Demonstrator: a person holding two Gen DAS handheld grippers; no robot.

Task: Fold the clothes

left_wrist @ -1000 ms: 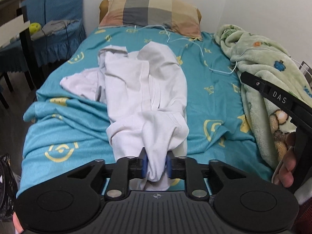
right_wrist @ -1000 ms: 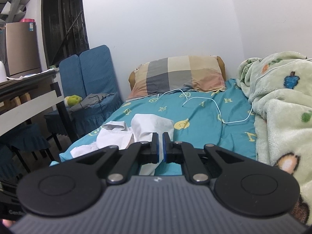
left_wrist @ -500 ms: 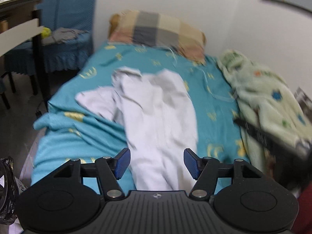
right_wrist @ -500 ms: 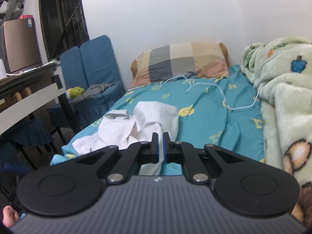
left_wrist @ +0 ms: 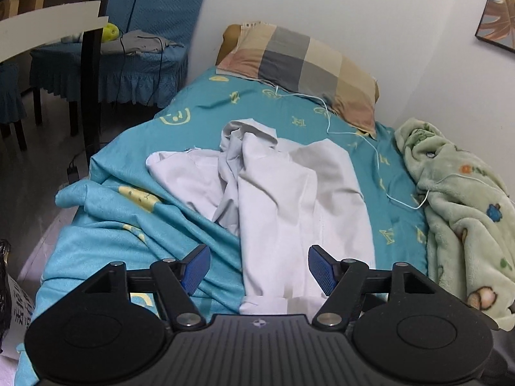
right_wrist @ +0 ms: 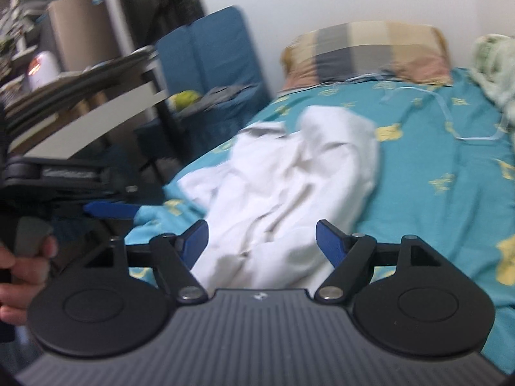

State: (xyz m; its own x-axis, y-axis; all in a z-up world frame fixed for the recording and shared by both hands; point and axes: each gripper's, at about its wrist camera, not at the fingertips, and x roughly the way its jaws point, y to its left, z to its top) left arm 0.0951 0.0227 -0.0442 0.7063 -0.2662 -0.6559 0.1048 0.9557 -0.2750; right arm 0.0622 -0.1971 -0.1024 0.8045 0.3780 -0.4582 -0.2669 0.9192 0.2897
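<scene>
A crumpled white garment (left_wrist: 289,199) lies lengthwise on the teal bed sheet (left_wrist: 396,225), with a sleeve spread to the left. My left gripper (left_wrist: 259,265) hovers over its near end, jaws wide and still opening, pads clear of the cloth. In the blurred right wrist view the same garment (right_wrist: 289,186) lies ahead. My right gripper (right_wrist: 262,241) is over its near end, jaws opening, nothing pressed between the pads. At the left of that view are a blue fingertip (right_wrist: 109,210) of the left gripper and the hand (right_wrist: 22,267) holding it.
A checked pillow (left_wrist: 305,61) lies at the head of the bed. A green fleece blanket (left_wrist: 466,218) is heaped along the right side, with a white cable (left_wrist: 376,154) running to it. Left of the bed stand a blue-covered chair (left_wrist: 128,64) and a table (left_wrist: 48,22).
The left gripper let go of the garment's near end, opened wide and drew back. The right gripper went from shut to open and swung left and down toward the garment.
</scene>
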